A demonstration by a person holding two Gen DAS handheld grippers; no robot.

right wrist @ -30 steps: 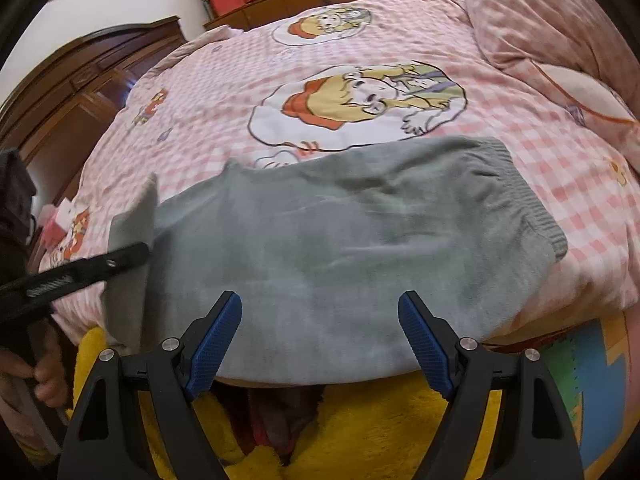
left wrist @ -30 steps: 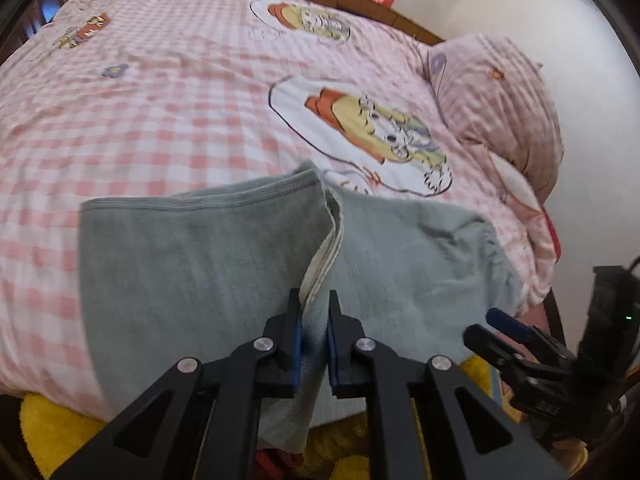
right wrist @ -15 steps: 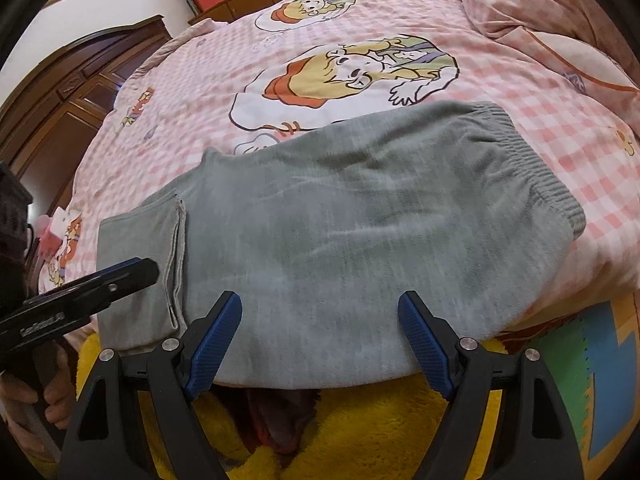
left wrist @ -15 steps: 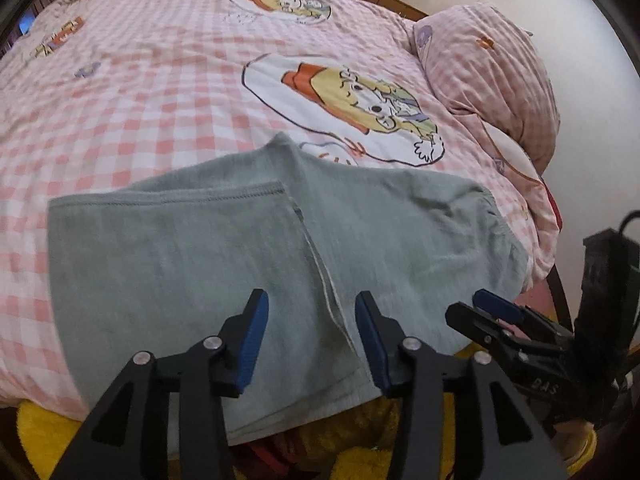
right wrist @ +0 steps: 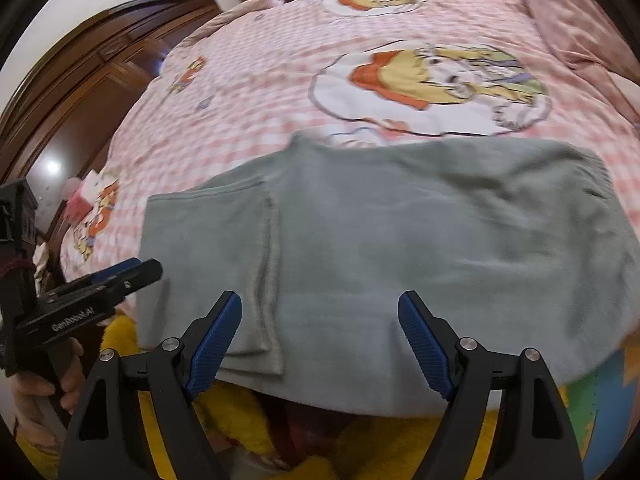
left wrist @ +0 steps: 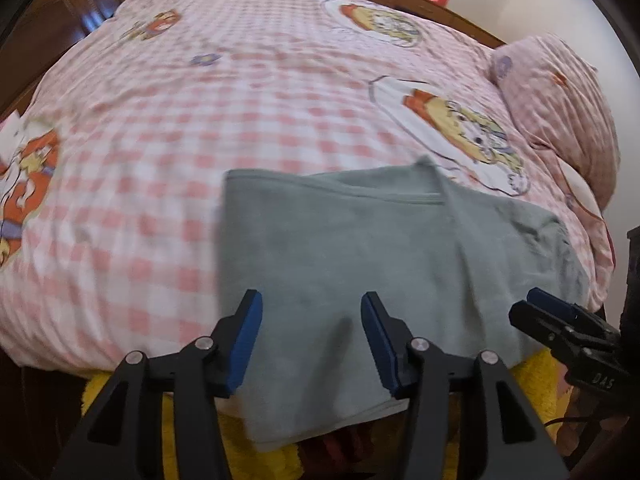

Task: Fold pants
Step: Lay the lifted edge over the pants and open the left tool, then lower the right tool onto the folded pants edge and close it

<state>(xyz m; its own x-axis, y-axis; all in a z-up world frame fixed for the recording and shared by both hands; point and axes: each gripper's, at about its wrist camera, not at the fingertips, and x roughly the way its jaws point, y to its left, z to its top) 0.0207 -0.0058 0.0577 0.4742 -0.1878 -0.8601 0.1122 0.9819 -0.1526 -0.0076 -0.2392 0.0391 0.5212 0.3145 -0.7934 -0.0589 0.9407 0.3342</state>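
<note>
Open pink-and-white checked bedspread (left wrist: 168,168) is left clear beyond the folded grey-green pants (left wrist: 360,248); passage rightward is blocked by a pink checked pillow (left wrist: 560,104).

the left gripper (left wrist: 311,338) sits at 6 o'clock in its own view, jaws spread wide, nothing between the blue pads (left wrist: 246,342). the right gripper (right wrist: 320,340) is likewise parted and empty at 6 o'clock. a hand (right wrist: 38,388) grips the left tool's handle at 8 o'clock in the right view.
</note>
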